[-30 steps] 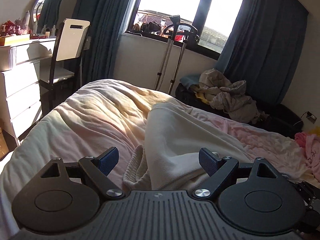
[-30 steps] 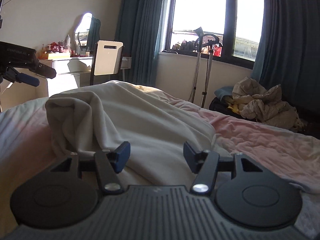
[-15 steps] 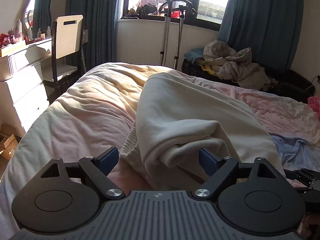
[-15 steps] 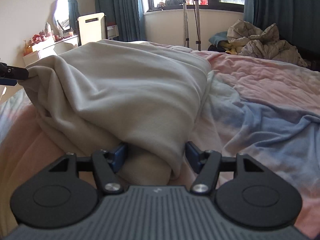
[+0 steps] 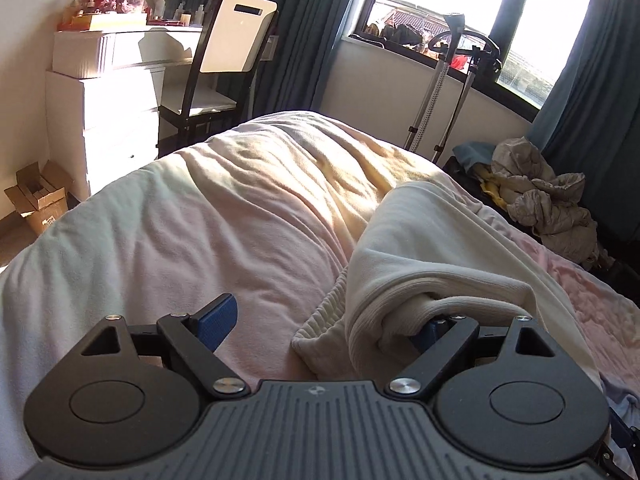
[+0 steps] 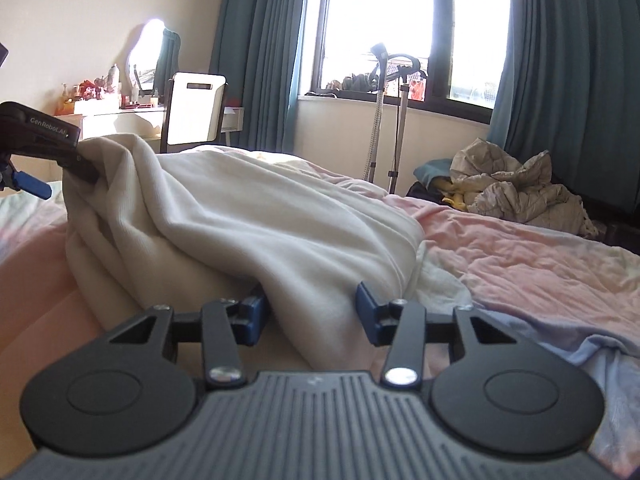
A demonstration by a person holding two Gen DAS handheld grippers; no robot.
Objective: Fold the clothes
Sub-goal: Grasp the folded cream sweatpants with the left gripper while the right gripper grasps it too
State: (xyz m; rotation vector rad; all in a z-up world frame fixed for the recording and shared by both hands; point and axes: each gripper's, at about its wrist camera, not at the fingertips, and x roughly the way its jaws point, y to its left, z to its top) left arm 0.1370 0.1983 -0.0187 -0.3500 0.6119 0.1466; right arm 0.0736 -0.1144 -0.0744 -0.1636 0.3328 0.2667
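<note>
The cream garment (image 6: 256,216) lay bunched across the middle of the bed (image 5: 168,216), over the pink bedspread, with its ribbed hem (image 5: 320,320) trailing at the lower centre of the left wrist view.

The right gripper (image 6: 310,308) sat low in its frame with its jaws closing — a thick fold of the garment lay between the blue pads, though the cloth hid whether they pressed on it yet. That hold looked meant to take the near edge so the fabric could be carried over in one piece.

The left gripper (image 5: 324,320) stood wide. Its left pad (image 5: 218,316) hung bare over the bedspread, while a roll of the garment draped over the right finger (image 5: 430,330) rather than being pinched. In the right wrist view, at the left edge, that same gripper propped up the garment's far corner, probably to keep the edge raised and level while the other side was gripped.

A pile of crumpled clothes (image 6: 524,188) waited at the right, below the curtains — likely still to be folded.
</note>
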